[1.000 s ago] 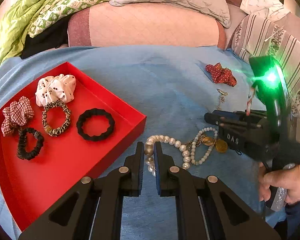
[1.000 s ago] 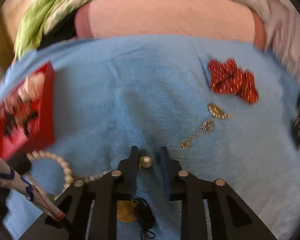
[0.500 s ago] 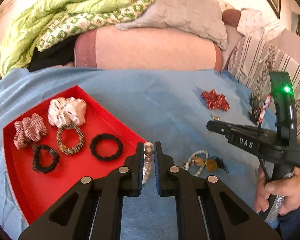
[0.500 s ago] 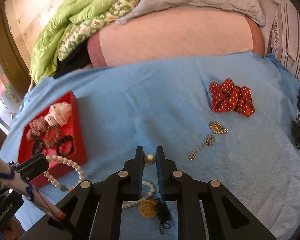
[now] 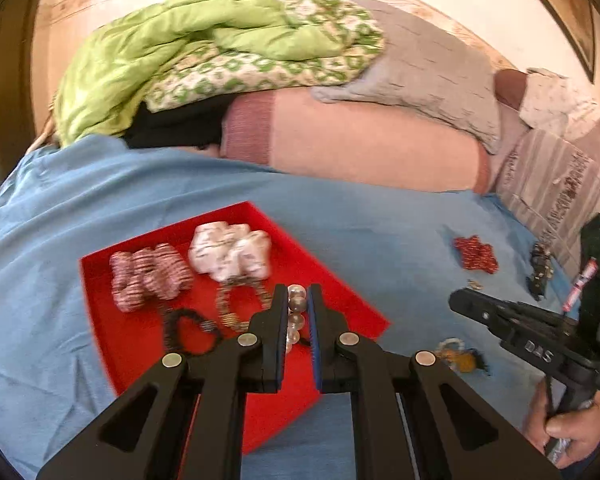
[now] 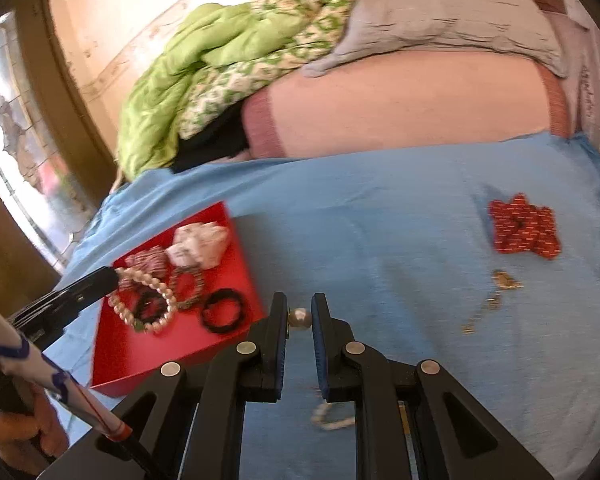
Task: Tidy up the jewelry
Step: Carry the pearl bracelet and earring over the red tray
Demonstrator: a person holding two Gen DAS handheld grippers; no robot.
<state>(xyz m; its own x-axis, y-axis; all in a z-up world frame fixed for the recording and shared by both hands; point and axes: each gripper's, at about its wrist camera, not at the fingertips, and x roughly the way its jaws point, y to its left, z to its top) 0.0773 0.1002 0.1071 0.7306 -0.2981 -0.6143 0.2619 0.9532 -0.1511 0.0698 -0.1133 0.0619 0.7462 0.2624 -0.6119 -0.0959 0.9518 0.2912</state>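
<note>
My left gripper (image 5: 298,300) is shut on a pearl necklace (image 5: 296,316) and holds it above the red tray (image 5: 140,348); from the right wrist view the necklace (image 6: 148,304) hangs in a loop over the tray (image 6: 180,344). The tray holds several scrunchies, among them a white one (image 5: 232,252), a checked one (image 5: 148,276) and a black one (image 6: 224,310). My right gripper (image 6: 299,317) is shut on a single pearl bead (image 6: 301,317), held above the blue cloth. A bracelet with gold charms (image 5: 456,354) lies on the cloth below it.
A red dotted scrunchie (image 6: 522,232) and a gold chain pendant (image 6: 496,292) lie on the blue cloth (image 6: 380,220) to the right. A dark ornament (image 5: 540,272) lies near the striped cushion. Pillows and a green quilt are piled at the back.
My left gripper lifted the pearl necklace off the cloth and carried it left over the red tray. My right gripper rose with the bead, leaving the bracelet on the cloth.
</note>
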